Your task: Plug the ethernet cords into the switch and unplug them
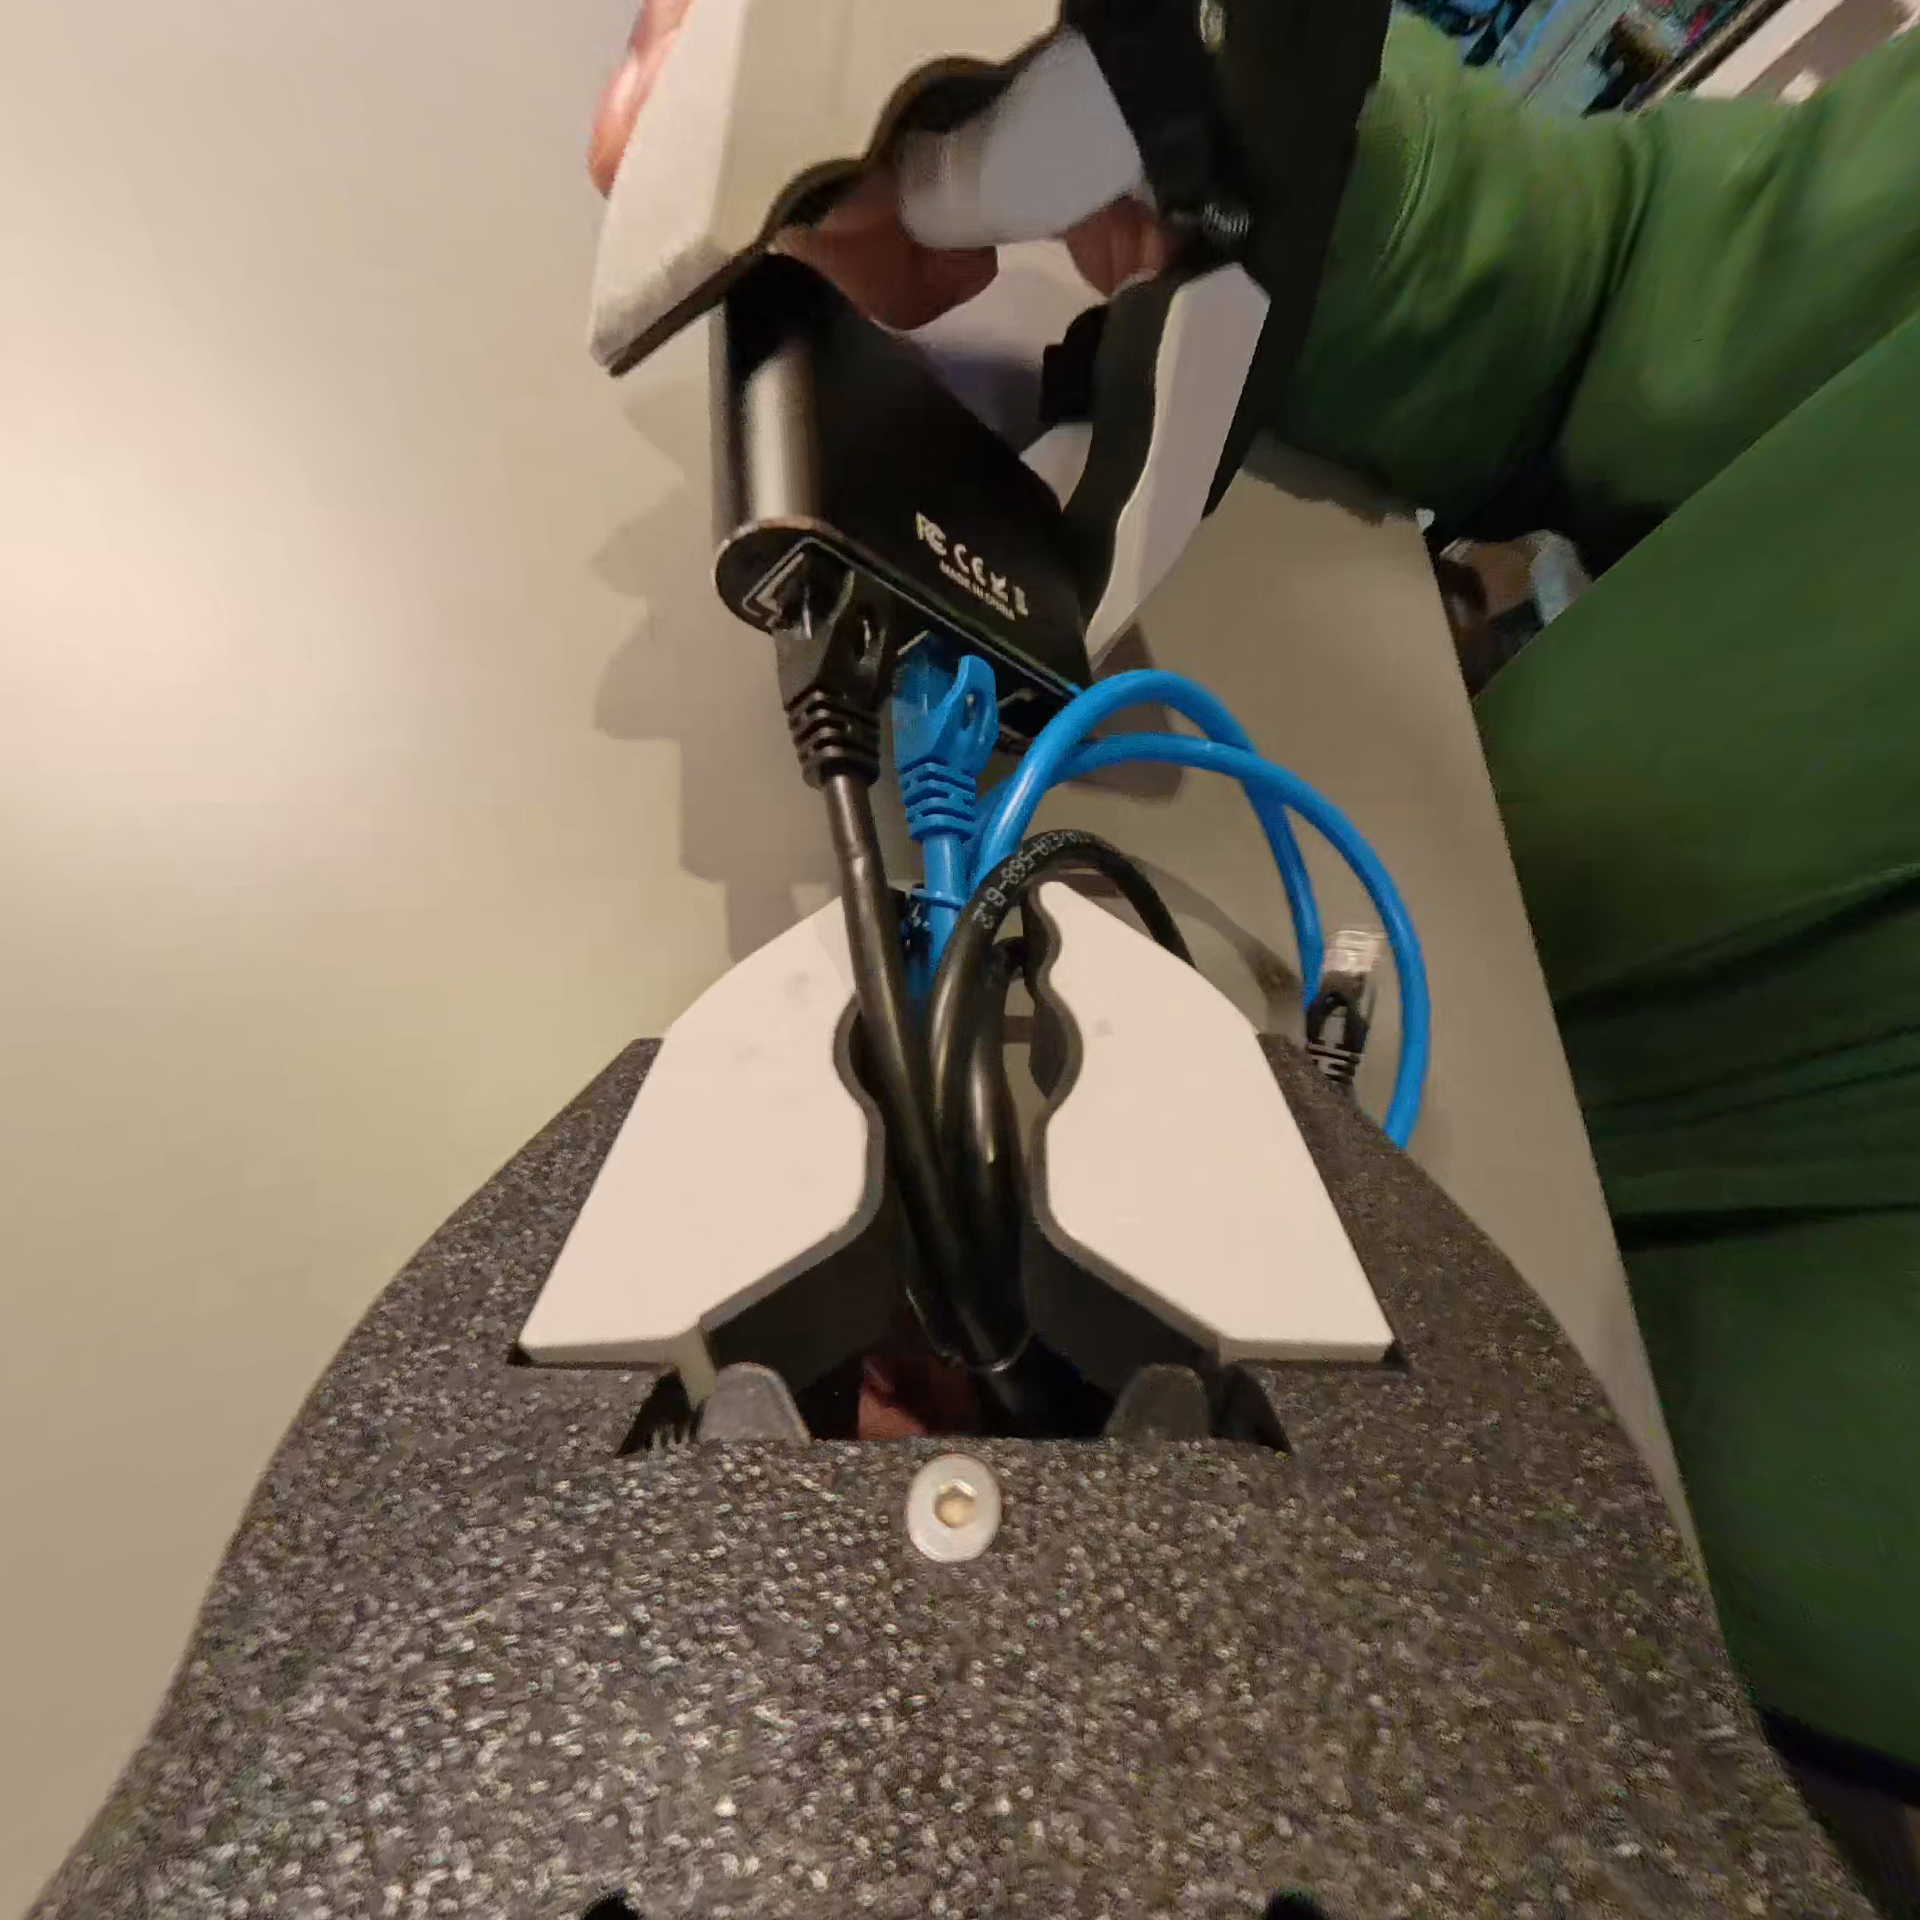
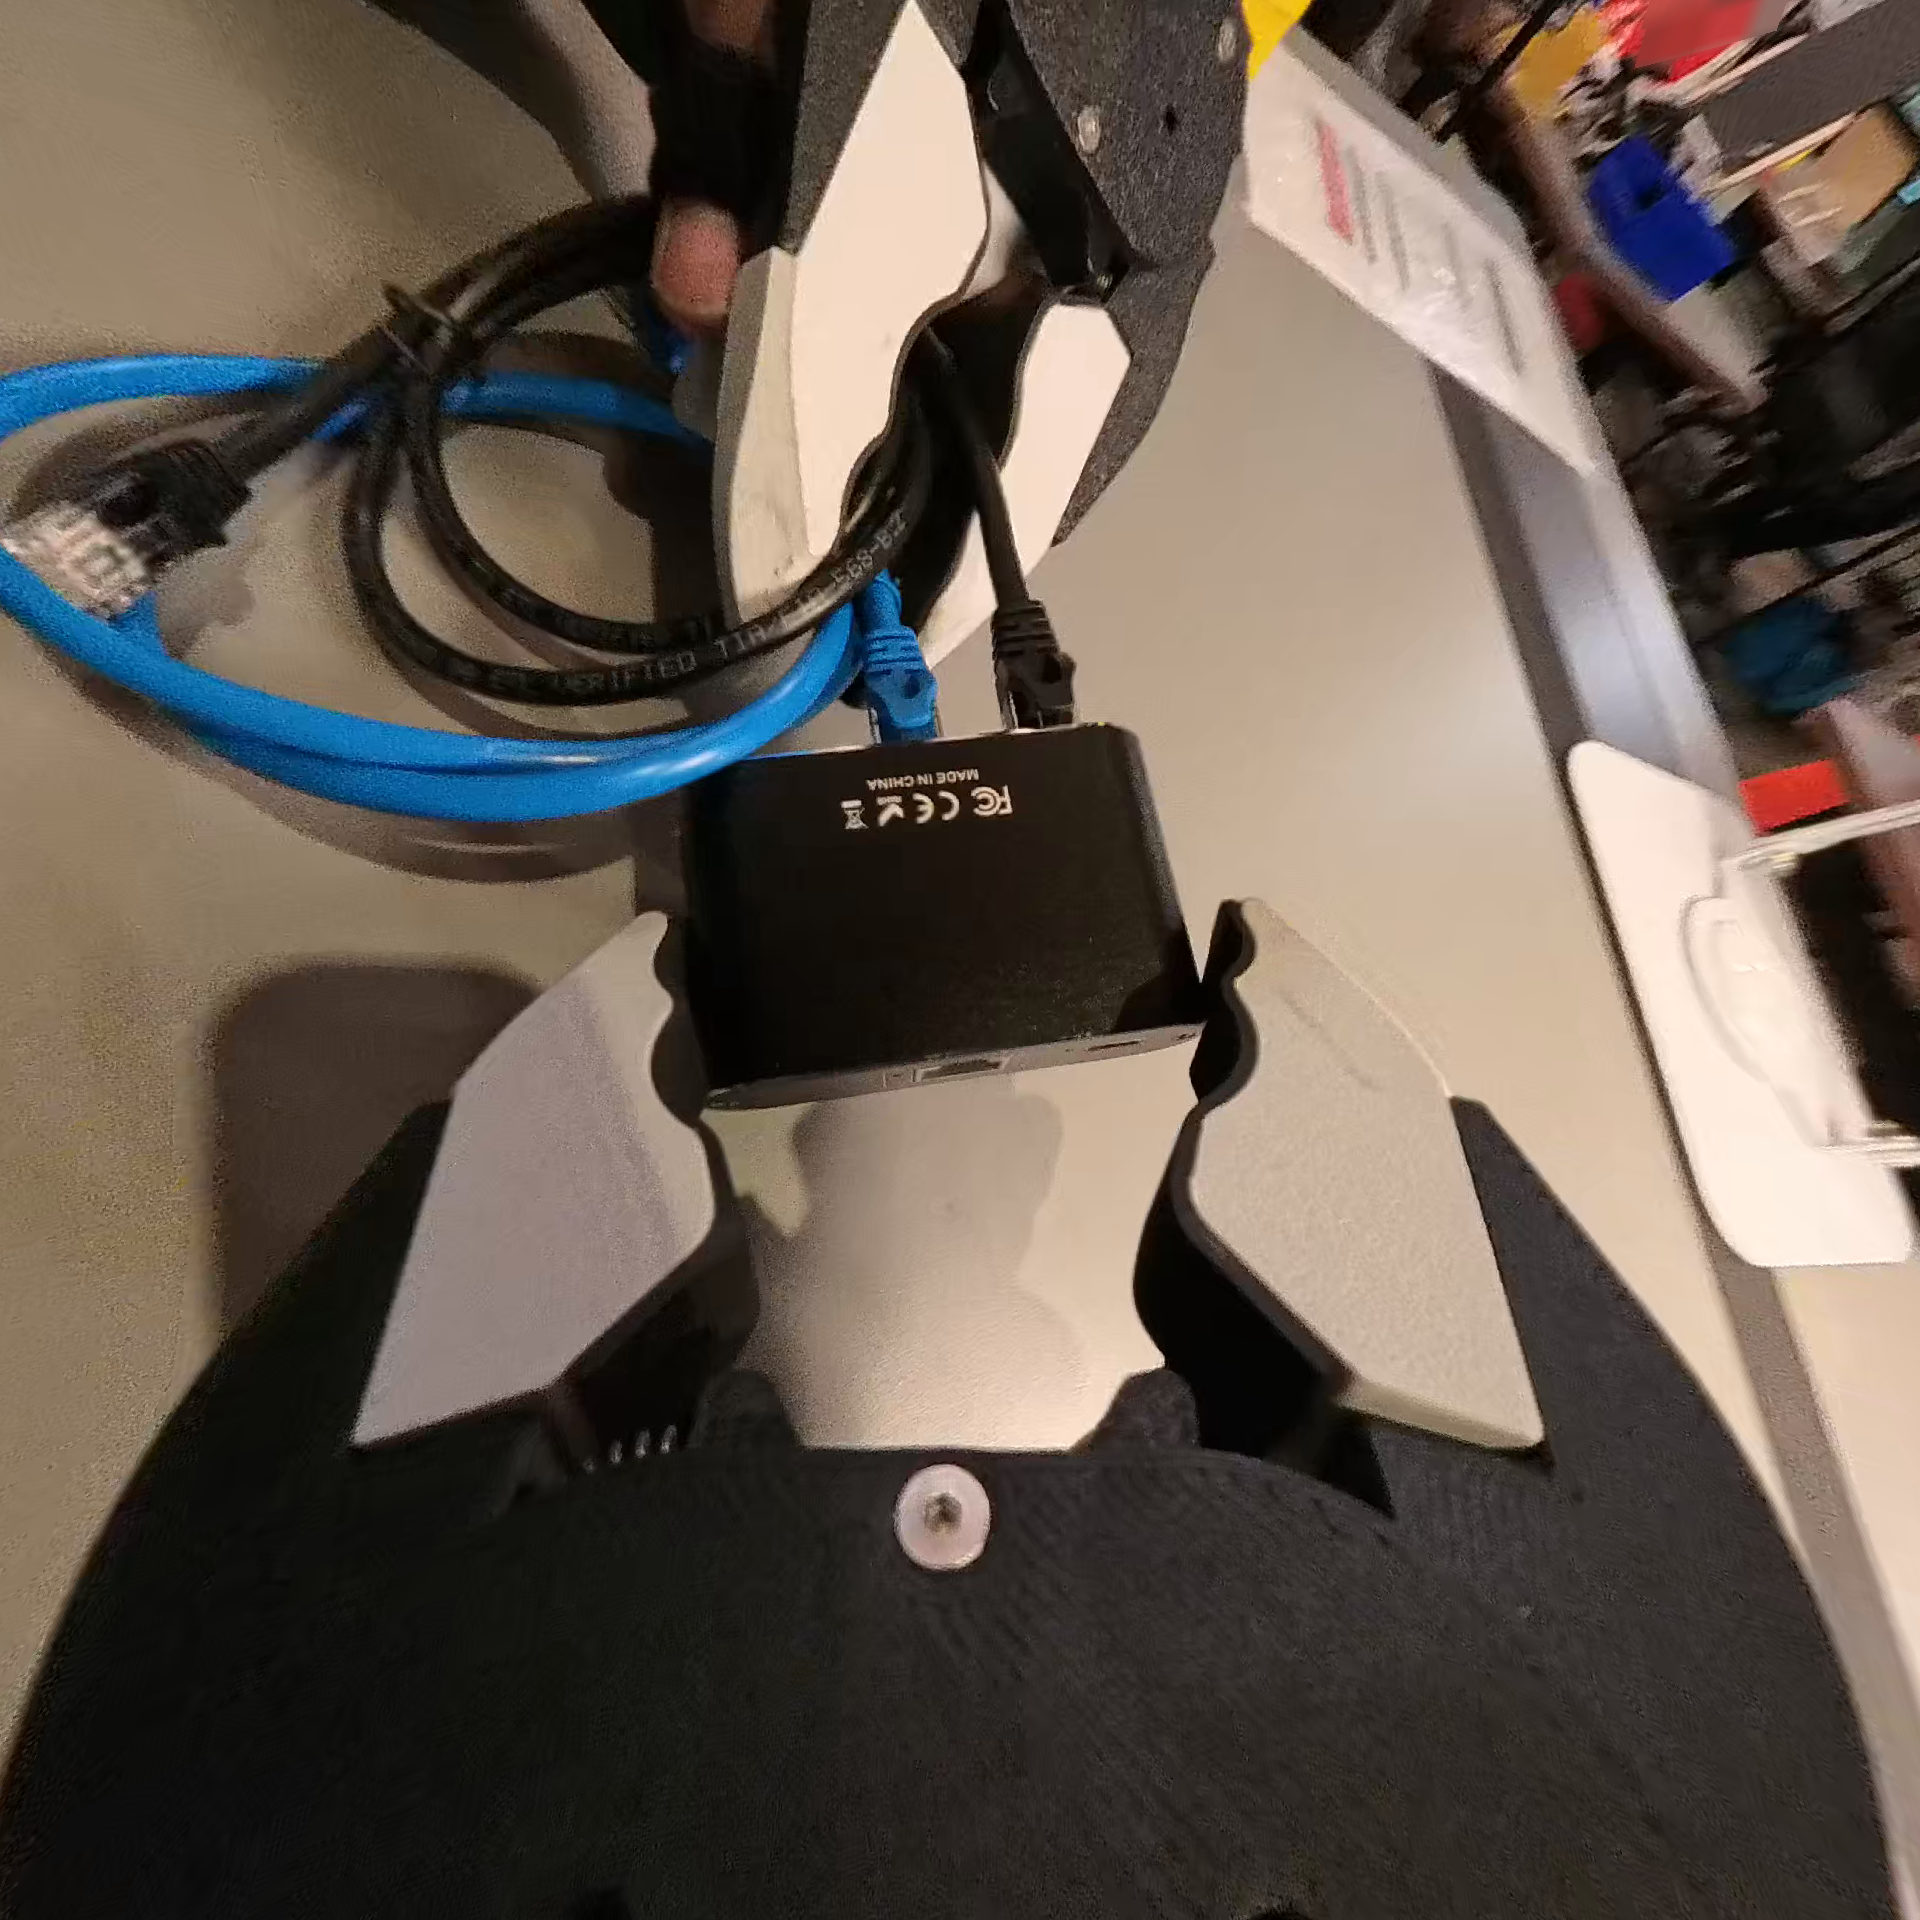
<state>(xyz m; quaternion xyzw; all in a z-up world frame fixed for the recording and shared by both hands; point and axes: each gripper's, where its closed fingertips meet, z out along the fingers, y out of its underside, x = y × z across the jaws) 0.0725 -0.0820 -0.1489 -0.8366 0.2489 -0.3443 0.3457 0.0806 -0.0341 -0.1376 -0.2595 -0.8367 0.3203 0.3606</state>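
Note:
The black switch (image 2: 925, 894) is held off the table, clamped at its sides between the fingers of my right gripper (image 2: 940, 987). A black ethernet cord's plug (image 2: 1029, 665) and a blue cord's plug (image 2: 899, 686) sit in its far ports. My left gripper (image 1: 940, 914) is shut on the black cord (image 1: 894, 1039) just behind its plug (image 1: 831, 665), and a coil of the same cord also passes between its fingers. The switch (image 1: 914, 488) and blue plug (image 1: 940, 738) show ahead of it. The black cord's free plug (image 2: 114, 530) and the blue cord's loop (image 2: 416, 748) hang loose.
The pale table (image 2: 1299, 675) ends at a grey edge (image 2: 1579, 623) on the right. A white sheet (image 2: 1403, 229) and a white holder (image 2: 1714, 987) lie along that edge. Cluttered shelves stand beyond. A person's green sleeve (image 1: 1558, 260) fills the right of the left wrist view. The left gripper's tips are roughly 6 cm from the right gripper's.

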